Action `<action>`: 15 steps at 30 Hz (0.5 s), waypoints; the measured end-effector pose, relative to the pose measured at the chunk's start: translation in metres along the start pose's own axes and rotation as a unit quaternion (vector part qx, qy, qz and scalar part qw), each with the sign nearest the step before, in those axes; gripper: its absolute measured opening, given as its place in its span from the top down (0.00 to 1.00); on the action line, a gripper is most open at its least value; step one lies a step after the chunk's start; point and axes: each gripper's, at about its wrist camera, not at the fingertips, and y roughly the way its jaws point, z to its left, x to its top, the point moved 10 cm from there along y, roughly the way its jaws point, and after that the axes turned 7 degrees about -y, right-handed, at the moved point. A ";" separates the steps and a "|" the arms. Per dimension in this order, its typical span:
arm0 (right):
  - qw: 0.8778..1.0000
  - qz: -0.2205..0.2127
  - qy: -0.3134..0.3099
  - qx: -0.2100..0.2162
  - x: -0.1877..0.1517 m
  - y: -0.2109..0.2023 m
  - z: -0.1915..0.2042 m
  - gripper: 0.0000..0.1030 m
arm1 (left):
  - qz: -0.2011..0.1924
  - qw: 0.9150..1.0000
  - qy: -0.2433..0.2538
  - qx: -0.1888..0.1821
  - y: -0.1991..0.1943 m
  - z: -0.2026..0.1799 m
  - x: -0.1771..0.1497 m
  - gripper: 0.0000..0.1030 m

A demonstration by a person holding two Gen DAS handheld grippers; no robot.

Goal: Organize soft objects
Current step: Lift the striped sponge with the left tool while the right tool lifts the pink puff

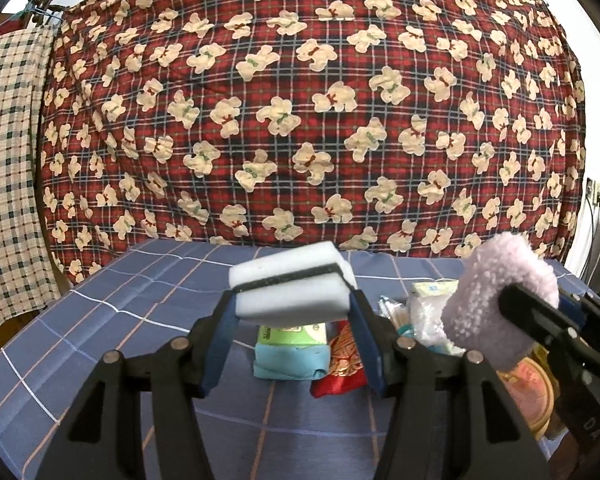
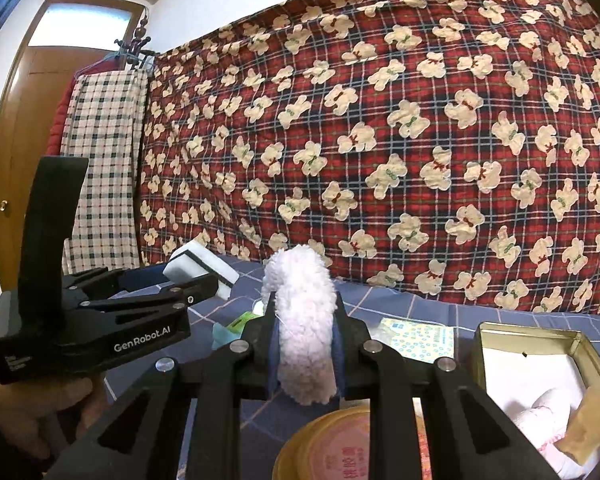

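The left hand-held gripper [image 1: 294, 300] squeezes a white foam sponge with a thin black stripe [image 1: 288, 286] between its two fingers and holds it up in the air above the bench with the blue checked cloth [image 1: 112, 320]. The right hand-held gripper [image 2: 306, 344] pinches a fluffy pale pink cloth roll [image 2: 304, 320] tight, up above a round gold tin lid [image 2: 332, 440]. Under the sponge lie a green and blue packet [image 1: 292, 350] and a red pouch [image 1: 342, 368]. An open gold square tin [image 2: 540, 364] sits to the right. A red bear blanket [image 1: 300, 100] hangs behind.
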 end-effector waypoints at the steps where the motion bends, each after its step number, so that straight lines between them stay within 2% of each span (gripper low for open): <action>1: 1.000 -0.003 0.001 -0.002 0.001 -0.001 -0.001 0.77 | 0.002 1.000 -0.001 -0.002 0.000 -0.002 0.000 0.46; 5: 1.000 -0.014 0.011 -0.006 0.007 -0.006 -0.007 0.77 | 0.014 1.000 -0.002 -0.011 -0.001 -0.009 0.002 0.46; 15: 0.999 -0.005 0.034 -0.010 0.015 -0.017 -0.023 0.77 | 0.019 0.999 -0.004 -0.041 -0.007 -0.034 0.016 0.46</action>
